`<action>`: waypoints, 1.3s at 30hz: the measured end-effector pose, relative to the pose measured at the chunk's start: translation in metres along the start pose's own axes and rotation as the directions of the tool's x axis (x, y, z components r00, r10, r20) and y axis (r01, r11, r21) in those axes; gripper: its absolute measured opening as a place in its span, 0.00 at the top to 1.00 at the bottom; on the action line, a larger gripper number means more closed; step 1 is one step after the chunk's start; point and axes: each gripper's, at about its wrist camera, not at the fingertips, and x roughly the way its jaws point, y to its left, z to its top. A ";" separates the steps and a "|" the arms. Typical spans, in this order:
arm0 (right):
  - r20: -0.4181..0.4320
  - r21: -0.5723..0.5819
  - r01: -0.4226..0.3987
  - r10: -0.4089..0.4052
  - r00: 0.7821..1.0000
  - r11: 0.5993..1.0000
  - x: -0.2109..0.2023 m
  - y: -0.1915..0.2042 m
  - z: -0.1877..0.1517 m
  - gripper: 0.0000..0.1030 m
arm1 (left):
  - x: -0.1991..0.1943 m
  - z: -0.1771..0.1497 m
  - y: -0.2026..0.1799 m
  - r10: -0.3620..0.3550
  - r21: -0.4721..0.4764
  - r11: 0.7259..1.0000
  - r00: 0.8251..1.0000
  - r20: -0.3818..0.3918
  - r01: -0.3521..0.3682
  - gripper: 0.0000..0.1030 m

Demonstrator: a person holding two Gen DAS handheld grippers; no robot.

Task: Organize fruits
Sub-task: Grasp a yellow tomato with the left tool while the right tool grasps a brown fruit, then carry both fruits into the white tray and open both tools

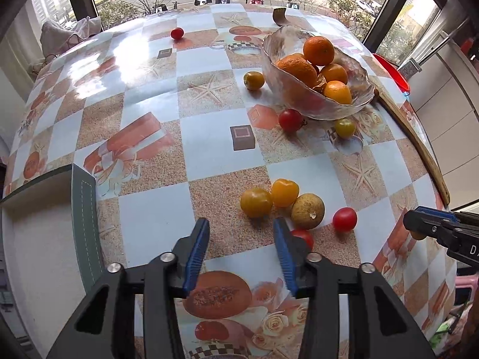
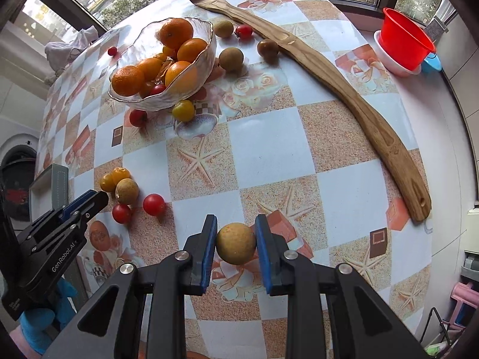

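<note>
The right gripper [image 2: 236, 246] pinches a tan round fruit [image 2: 236, 243] between its two blue pads, one pad on each side of the fruit's widest part. The fruit appears lifted clear of the worktop [image 2: 269, 149], though the wrist view does not settle this. The left gripper [image 1: 241, 239] is spread and holds nothing; it hangs low over the near cluster.

The step in hand is judged to be the carry of the held fruit to the glass bowl [image 2: 206, 56], which stands at about 11 o'clock in the right wrist view, well apart from the gripper.

Procedure for a clean carry:

1. The operator keeps the pinch centred. The skin is smooth and round, so an off-centre grip is likely to squirt the fruit out.
2. The path runs above the bowl rim. The bowl is already heaped with oranges [image 2: 176, 32], so release belongs over a low gap, not over the top orange.
3. The yellow tomato [image 2: 183, 110] and red tomato [image 2: 138, 118] touch or lie just beside the bowl foot; a low approach risks rolling them.
4. The long wooden board [image 2: 344, 95] lies at 1 o'clock and stays clear of the route.

For the left gripper, the nearest candidates are the yellow tomatoes [image 1: 256, 202] and another tan fruit [image 1: 307, 211] at 12 to 1 o'clock. These touch each other, so a jaw should enter from the open side.
</note>
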 end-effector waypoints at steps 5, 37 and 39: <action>-0.003 0.005 -0.009 0.009 1.000 1.000 -0.003 -0.001 -0.005 0.73 | 0.003 0.005 -0.002 0.020 0.028 0.999 1.000 0.020 -0.021 0.22; 0.016 -0.050 -0.048 0.049 0.999 0.998 -0.031 0.024 -0.017 0.73 | -0.028 -0.006 0.000 -0.128 0.029 0.992 0.991 0.038 0.127 0.76; 0.017 -0.065 -0.051 0.052 0.998 0.997 -0.033 0.032 -0.017 0.73 | -0.036 -0.012 0.007 -0.128 0.009 0.992 0.991 0.049 0.128 0.76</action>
